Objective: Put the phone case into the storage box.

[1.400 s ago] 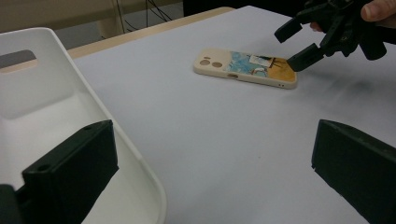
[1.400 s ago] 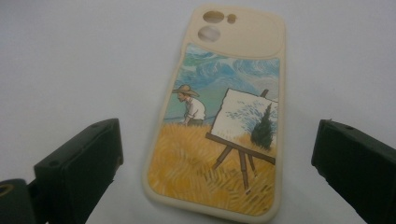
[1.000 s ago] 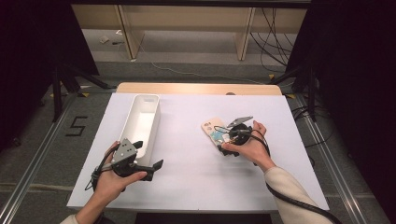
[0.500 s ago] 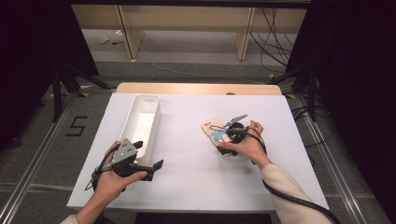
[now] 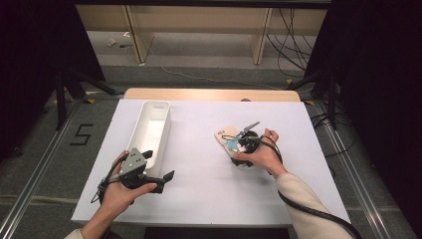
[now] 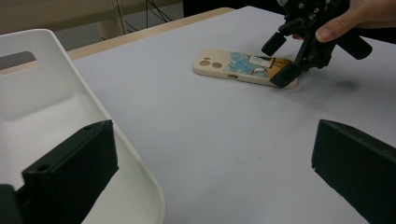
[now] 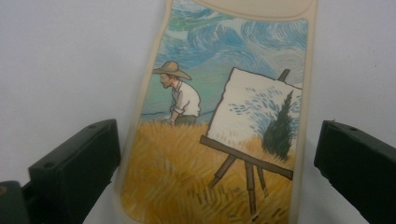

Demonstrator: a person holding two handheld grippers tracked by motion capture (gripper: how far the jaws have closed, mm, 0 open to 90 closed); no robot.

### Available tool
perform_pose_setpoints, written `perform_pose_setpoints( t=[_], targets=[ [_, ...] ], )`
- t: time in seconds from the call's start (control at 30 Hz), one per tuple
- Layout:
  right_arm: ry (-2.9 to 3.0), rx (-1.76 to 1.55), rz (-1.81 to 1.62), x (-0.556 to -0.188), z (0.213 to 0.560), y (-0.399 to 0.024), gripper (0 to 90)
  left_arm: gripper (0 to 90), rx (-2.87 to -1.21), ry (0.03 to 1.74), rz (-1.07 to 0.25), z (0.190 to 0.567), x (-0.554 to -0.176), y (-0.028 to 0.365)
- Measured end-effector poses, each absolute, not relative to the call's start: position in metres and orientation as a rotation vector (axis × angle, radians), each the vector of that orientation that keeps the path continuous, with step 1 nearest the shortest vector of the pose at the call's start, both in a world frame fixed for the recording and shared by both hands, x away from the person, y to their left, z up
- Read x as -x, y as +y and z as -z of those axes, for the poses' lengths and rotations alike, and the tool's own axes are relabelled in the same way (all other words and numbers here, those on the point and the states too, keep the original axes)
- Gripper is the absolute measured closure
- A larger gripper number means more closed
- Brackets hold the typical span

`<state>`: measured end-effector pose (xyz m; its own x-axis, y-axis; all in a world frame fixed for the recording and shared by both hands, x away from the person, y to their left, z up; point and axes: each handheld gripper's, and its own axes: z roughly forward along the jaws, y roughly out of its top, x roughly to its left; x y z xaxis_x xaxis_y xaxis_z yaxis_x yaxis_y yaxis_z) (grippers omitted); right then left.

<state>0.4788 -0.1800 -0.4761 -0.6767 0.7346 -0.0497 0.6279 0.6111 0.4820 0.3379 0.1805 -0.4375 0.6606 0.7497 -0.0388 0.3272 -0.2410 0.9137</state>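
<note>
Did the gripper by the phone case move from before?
Yes, slightly. The right gripper has come down lower over the phone case, which lies in the same spot on the table.

White tabletop (image 5: 199, 194) on wooden base; grey floor (image 5: 45, 164) with a taped "5" (image 5: 81, 134); black cables (image 5: 293, 45); wooden frame legs (image 5: 135, 35) behind; dark surroundings.

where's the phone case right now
In the high view the phone case lies flat on the table's right half, between the right claw's open jaws, right of the white bin.
</note>
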Motion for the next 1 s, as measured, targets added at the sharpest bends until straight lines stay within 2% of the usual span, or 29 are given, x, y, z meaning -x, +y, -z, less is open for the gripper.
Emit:
perform_pose_setpoints(
  t=[0.77,1.0],
  targets=[
    [2.629,-1.159,-0.571,-0.4826,0.4768,-0.1776,0.6,0.0,-1.833,0.848,-0.509,0.4371,-0.3373,0.1801],
    [2.637,-1.183,-0.572,-0.4826,0.4765,-0.178,2.9,0.0,-1.833,0.847,-0.51,0.4371,-0.3372,0.1801]
  ],
)
